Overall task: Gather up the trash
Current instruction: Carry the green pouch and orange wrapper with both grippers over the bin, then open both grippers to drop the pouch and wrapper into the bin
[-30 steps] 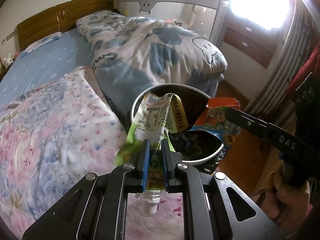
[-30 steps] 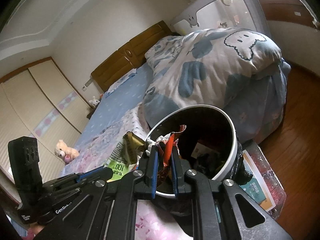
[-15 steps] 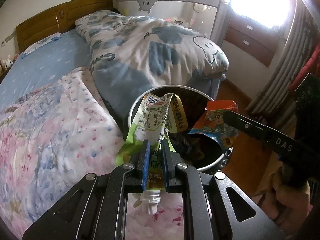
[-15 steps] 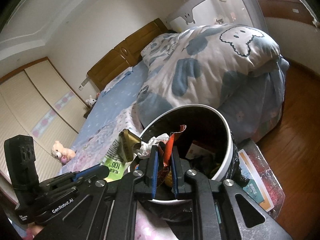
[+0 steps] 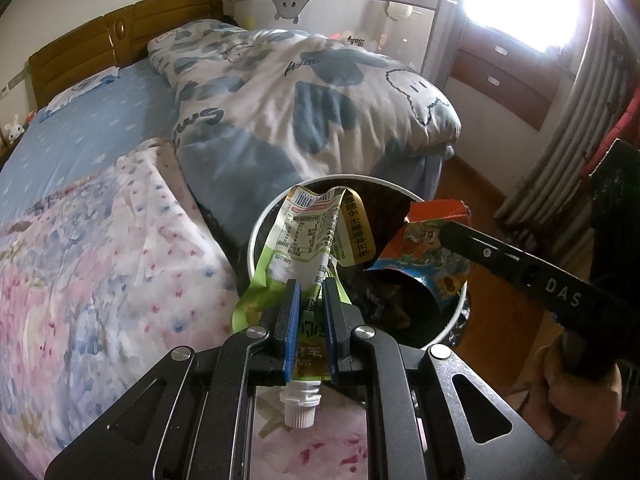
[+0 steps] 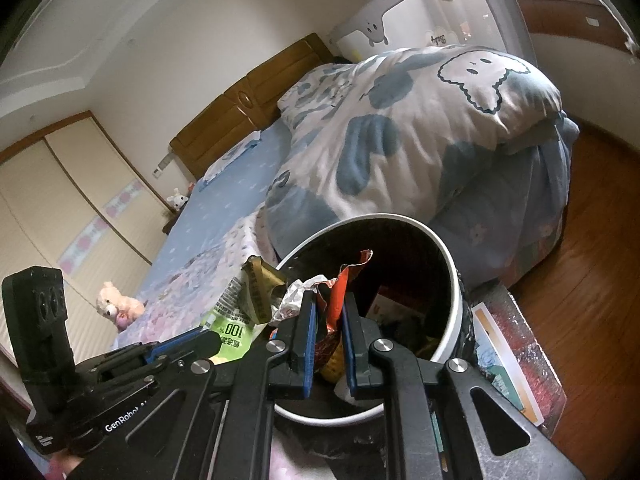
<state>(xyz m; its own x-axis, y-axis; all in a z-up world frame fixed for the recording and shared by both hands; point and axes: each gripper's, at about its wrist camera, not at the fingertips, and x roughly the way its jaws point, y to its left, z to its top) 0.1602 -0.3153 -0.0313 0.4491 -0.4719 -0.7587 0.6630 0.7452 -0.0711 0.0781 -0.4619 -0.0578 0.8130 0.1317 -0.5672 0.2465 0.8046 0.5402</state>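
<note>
Left claw [image 5: 308, 292] clamped on a green drink pouch [image 5: 308, 240], right claw [image 6: 329, 312] clamped on an orange snack wrapper [image 6: 338, 292], both held over the white bin's [image 6: 454, 292] rim beside the bed's [image 5: 100, 240] corner, rumpled quilt [image 5: 312, 100] behind.

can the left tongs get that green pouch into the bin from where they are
Probably yes. The left tongs grip the green pouch right at the bin rim; the mouth is open, the orange wrapper beside.

Left claw [image 5: 311, 292] clamped on a green spouted drink pouch [image 5: 310, 248] held over the rim of a white trash bin [image 5: 456, 312] beside the bed [image 5: 100, 240], with the right claw [image 5: 444, 236] gripping an orange snack wrapper [image 5: 424, 256] above the bin's opening.
</note>
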